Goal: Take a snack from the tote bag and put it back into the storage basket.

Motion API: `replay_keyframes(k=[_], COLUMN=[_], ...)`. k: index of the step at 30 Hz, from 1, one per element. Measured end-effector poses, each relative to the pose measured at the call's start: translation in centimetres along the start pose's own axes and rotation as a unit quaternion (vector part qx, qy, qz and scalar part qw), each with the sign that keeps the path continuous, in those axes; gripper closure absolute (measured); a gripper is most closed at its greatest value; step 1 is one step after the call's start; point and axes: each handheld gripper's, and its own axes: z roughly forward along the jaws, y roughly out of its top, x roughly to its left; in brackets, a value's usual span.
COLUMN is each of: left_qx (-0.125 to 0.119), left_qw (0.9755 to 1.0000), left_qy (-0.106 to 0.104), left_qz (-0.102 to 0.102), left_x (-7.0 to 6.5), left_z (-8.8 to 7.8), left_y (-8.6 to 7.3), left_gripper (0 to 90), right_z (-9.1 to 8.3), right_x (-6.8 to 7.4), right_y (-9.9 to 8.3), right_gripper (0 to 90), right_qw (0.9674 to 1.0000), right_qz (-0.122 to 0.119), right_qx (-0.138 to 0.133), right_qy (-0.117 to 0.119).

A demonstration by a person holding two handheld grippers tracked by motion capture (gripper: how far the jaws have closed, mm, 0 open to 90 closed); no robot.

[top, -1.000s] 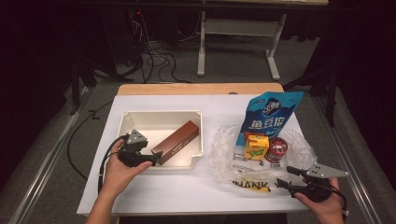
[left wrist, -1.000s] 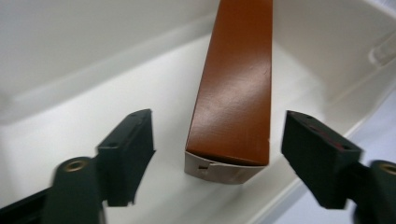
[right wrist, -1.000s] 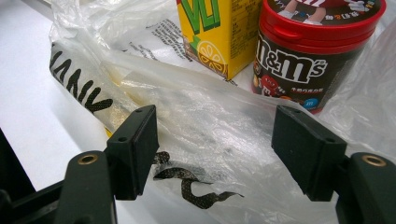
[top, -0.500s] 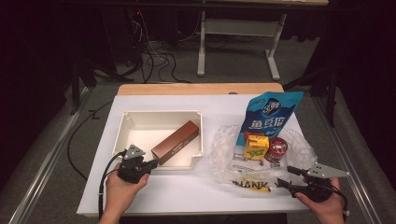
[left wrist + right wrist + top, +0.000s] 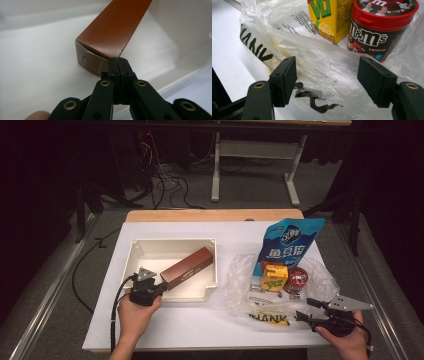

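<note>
**At the tray's near rim, closed jaws face the brown box**

Just beyond the tips of the left gripper [image 5: 117, 65] lies the near end of the brown box [image 5: 112, 32], close enough that the left gripper view cannot settle whether they touch. Its jaws are pressed together with nothing between them. From above, the box [image 5: 186, 267] lies at an angle inside the cream tray [image 5: 172, 247], its near end at the tray's front wall, where the left gripper [image 5: 159, 287] sits over the rim.

A second ago the left gripper reached further into the tray, its tips beside the box's end; since then the hand has drawn back toward the person and the jaws have just been closing, empty. The box, the tray and the right hand have not shifted.

Over on the right, the right gripper [image 5: 327, 80] has its jaws spread wide, with crinkled clear plastic bag [image 5: 319, 62] between them and no pad pressing on it. Behind the film stand a yellow drink carton [image 5: 329, 17] and a round M&M's tub [image 5: 374, 32] with a red lid. The box is smooth matt card with sharp folded edges; the tray is glossy moulded plastic with rounded corners. A blue snack pouch [image 5: 290, 242] stands behind the bag.
</note>
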Motion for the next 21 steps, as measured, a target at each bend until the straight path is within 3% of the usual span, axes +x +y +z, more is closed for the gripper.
replay_keyframes(k=[1, 4, 11, 21], left_qx=[0.0, -0.009, -0.017, -0.033], left_qw=[0.9999, 0.9989, 0.9961, 0.9865], left_qy=[0.01, 0.019, 0.053, 0.101], left_qz=[-0.004, -0.042, -0.069, -0.125], left_x=[0.1, 1.0, 1.6, 2.7], left_z=[0.2, 0.5, 1.4, 2.9], left_y=[0.2, 0.8, 1.8, 3.2], left_gripper=[90.0, 90.0, 89.3, 89.8], right_z=[0.0, 0.1, 0.1, 0.0], right_x=[0.0, 0.1, 0.1, 0.0], right_y=[0.0, 0.0, 0.0, 0.0], right_gripper=[32.4, 32.4, 32.4, 32.6], right_qw=[1.0, 1.0, 1.0, 1.0], right_qz=[-0.001, 0.001, 0.003, 0.001], right_qx=[0.001, 0.003, 0.003, -0.001], right_qy=[0.0, 0.001, 0.001, 0.002])
